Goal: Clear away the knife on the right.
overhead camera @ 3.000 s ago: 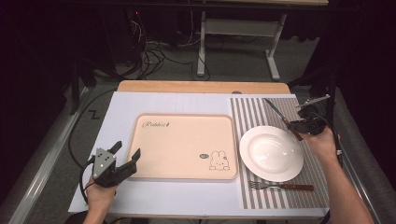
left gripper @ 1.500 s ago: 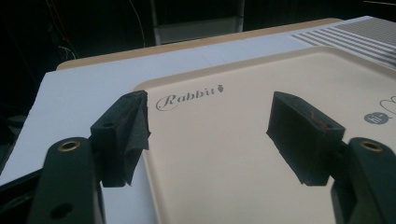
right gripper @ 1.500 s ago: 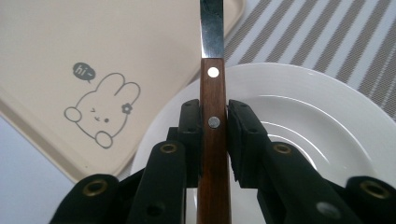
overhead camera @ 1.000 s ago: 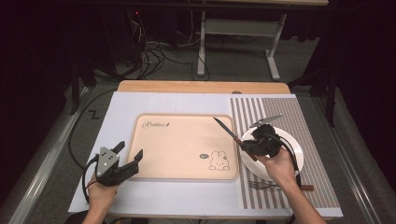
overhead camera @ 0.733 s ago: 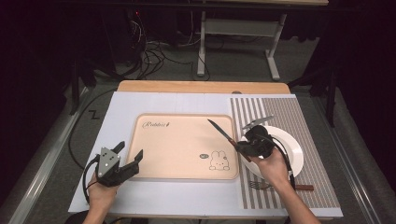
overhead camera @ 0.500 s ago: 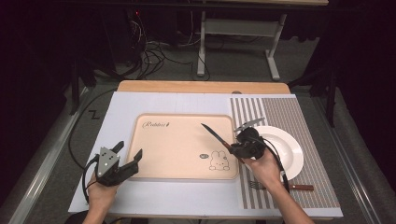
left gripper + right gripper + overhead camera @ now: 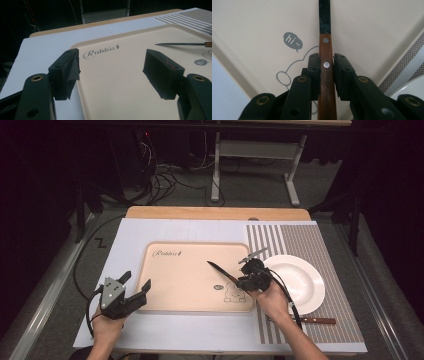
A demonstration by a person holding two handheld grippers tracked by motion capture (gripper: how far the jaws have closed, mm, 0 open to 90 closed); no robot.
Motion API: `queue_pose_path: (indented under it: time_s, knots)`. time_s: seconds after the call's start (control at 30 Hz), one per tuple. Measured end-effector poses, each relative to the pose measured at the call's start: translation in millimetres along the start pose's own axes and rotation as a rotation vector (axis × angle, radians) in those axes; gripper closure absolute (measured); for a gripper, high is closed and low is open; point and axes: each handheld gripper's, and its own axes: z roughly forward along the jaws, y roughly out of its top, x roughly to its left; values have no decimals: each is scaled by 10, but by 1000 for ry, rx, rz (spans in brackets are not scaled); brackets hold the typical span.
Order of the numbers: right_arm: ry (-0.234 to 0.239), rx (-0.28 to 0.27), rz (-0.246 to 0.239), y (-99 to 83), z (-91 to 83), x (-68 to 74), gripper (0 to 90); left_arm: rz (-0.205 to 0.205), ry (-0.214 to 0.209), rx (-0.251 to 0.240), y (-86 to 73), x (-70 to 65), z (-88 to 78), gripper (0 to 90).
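Two grippers over table in high view: right gripper clamped on knife, blade out over cream tray near its right edge; left gripper spread wide at tray's front-left corner, white plate right of tray

Left gripper view: jaws apart, nothing between, "Rabbit" in script on tray

Right gripper view: pads pinching wooden handle, "hi~" bubble beside it
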Motion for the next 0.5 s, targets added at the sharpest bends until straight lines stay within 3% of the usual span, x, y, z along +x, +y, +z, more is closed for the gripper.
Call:
queue_pose_path:
  time_s: [0.5]
  knots:
    - [8, 54, 1, -46, 129, 25, 781, 0, 8, 5, 0, 1, 7, 296]
